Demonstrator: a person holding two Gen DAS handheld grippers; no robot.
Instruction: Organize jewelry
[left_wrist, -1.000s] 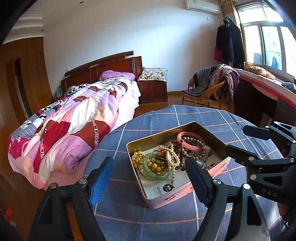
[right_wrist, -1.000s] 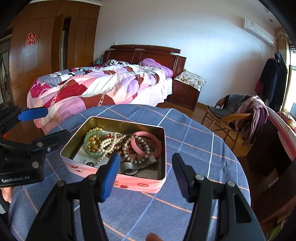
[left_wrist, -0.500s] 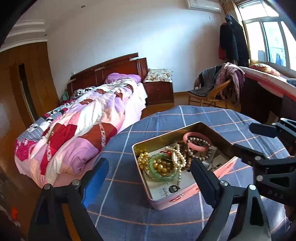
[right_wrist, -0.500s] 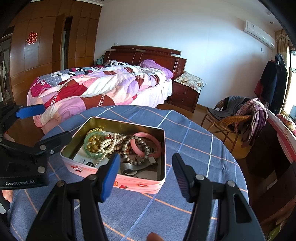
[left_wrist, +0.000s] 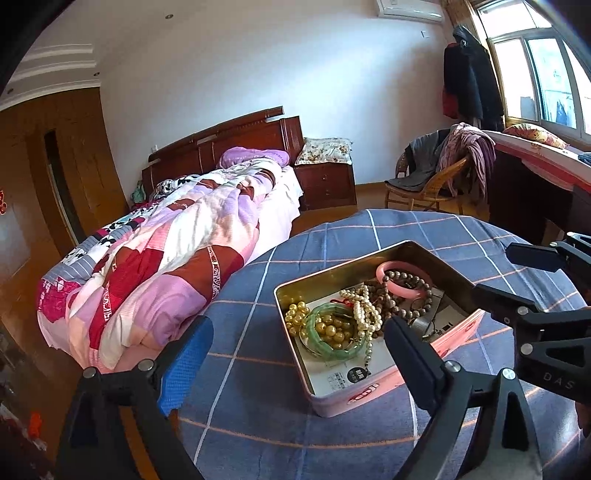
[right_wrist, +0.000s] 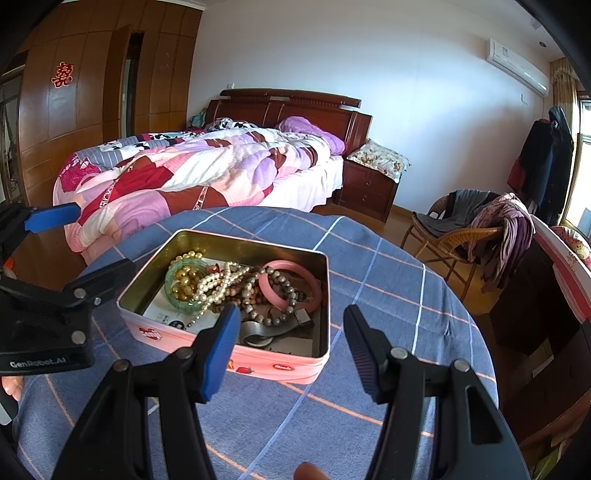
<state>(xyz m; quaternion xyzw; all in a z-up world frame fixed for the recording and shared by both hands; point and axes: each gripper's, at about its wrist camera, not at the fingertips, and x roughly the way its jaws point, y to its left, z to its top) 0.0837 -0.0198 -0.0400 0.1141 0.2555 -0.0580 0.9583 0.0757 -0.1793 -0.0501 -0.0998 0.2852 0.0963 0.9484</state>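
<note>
Since a moment ago my left gripper (left_wrist: 299, 354) has just been opening its jaws wider, with nothing between them. My right gripper (right_wrist: 291, 343) hangs unchanged, jaws apart and empty. Both sit short of the pink tin (right_wrist: 258, 360) on the blue checked tablecloth (right_wrist: 388, 266), where the green bangle (left_wrist: 332, 349), pearl strand (left_wrist: 364, 314) and pink bangle (right_wrist: 295, 267) lie tangled.

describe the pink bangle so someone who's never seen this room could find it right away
On the round table's blue checked cloth sits an open pink tin of tangled jewelry. The pink bangle lies at its far right end: a smooth solid ring, unlike the beaded strands around it.
</note>
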